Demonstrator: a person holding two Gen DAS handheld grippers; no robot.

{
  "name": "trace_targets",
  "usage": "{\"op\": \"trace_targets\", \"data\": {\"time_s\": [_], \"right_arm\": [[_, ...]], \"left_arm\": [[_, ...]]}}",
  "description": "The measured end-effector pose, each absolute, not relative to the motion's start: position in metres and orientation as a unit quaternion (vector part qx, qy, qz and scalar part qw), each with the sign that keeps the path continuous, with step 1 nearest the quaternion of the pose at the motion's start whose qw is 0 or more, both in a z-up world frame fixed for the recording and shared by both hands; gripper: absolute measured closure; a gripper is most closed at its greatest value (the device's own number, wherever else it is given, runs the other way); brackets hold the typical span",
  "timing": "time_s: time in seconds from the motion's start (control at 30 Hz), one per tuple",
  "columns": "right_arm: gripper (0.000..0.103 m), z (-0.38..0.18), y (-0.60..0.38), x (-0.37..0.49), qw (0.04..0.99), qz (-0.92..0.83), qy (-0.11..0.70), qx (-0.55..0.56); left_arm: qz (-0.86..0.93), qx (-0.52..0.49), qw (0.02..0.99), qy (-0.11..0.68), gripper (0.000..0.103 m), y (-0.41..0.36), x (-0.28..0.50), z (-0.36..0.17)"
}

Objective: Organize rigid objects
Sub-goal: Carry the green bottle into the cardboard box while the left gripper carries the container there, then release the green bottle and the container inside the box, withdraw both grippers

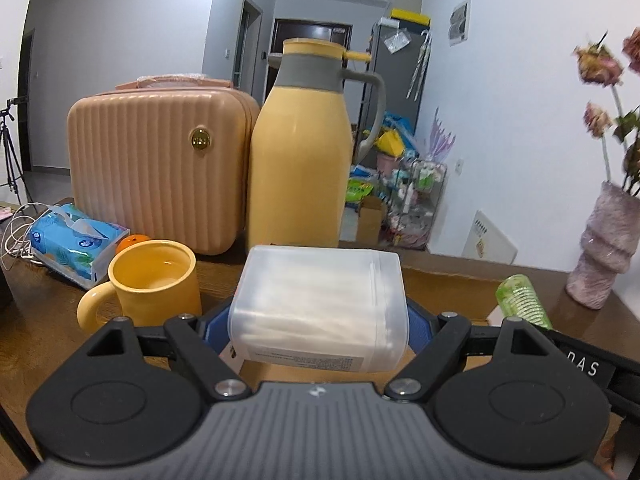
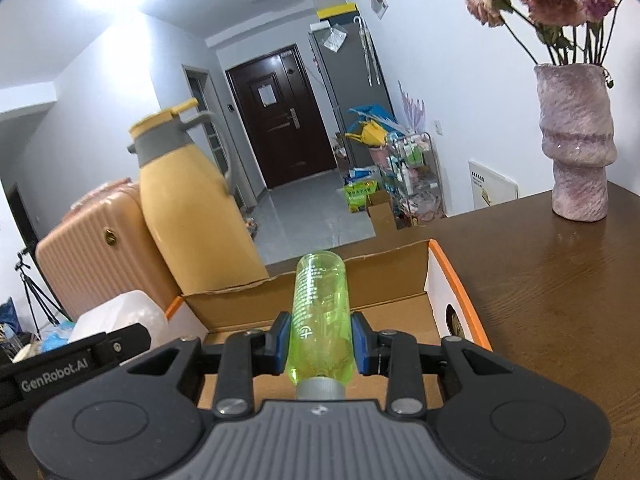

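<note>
Blue pads of the left tongs [image 1: 318, 330] were spread wide and pressed against both sides of a frosted plastic box [image 1: 320, 306], which lay lengthwise between them and stuck out ahead, above the brown counter [image 1: 44, 312]. The right tongs [image 2: 319, 340] were closed much narrower on a green bottle [image 2: 321, 312], its grey cap toward the camera and its base pointing forward over an open cardboard carton [image 2: 404, 276] with orange-edged white sides. In the left view the bottle's end [image 1: 520, 298] showed just right of the box, so the two held things were near each other.

Just left of the box stood a yellow mug [image 1: 154, 286], handle to the left, with an orange [image 1: 134, 241] and a blue tissue pack [image 1: 74, 242] behind it. Farther back a yellow jug [image 1: 300, 152] with a grey collar stood upright directly ahead of the box, touching or just beside a pink ribbed case [image 1: 156, 168]. On the right of the counter, well apart from the carton, stood a mauve vase [image 2: 576, 140] of dried roses. Beyond the counter lay a hallway with a dark door [image 2: 284, 116] and a cluttered rack [image 2: 412, 172].
</note>
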State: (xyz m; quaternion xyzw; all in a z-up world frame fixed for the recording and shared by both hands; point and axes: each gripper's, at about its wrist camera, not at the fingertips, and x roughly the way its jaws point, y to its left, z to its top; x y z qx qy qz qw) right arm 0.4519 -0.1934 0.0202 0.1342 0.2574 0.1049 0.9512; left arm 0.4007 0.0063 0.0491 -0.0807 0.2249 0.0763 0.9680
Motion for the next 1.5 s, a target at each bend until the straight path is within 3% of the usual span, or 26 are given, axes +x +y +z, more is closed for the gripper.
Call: {"op": "trace_targets", "data": {"time_s": [0.6,0.7,0.77,0.83,0.9,1.07,1.5], "right_arm": [[0.072,-0.011,-0.179,0.483,0.949,0.088,0.292,0.087],[0.072,-0.013,-0.177,0.485,0.944,0.087,0.309,0.077],[0.057,-0.011,-0.178,0.484,0.946,0.079,0.305,0.071],[0.015,-0.006,-0.179,0.481,0.95,0.07,0.296,0.068],[0.007,-0.002,-0.182,0.479,0.955,0.063,0.283,0.069],[0.0,0.002,-0.187,0.478,0.955,0.055,0.28,0.076],[0.0,0.027,-0.194,0.446,0.965,0.048,0.246,0.071]], "left_arm": [[0.111,-0.038,0.95,0.289,0.02,0.004,0.452,0.011],[0.111,-0.031,0.951,0.287,0.015,0.004,0.451,0.009],[0.109,-0.033,0.951,0.287,0.0,0.006,0.451,0.01],[0.105,-0.041,0.954,0.276,0.0,0.008,0.447,0.014],[0.113,-0.043,0.957,0.265,0.0,0.01,0.444,0.019],[0.123,-0.048,0.955,0.266,0.0,0.013,0.445,0.021],[0.12,-0.054,0.961,0.243,0.0,0.012,0.42,0.037]]}}
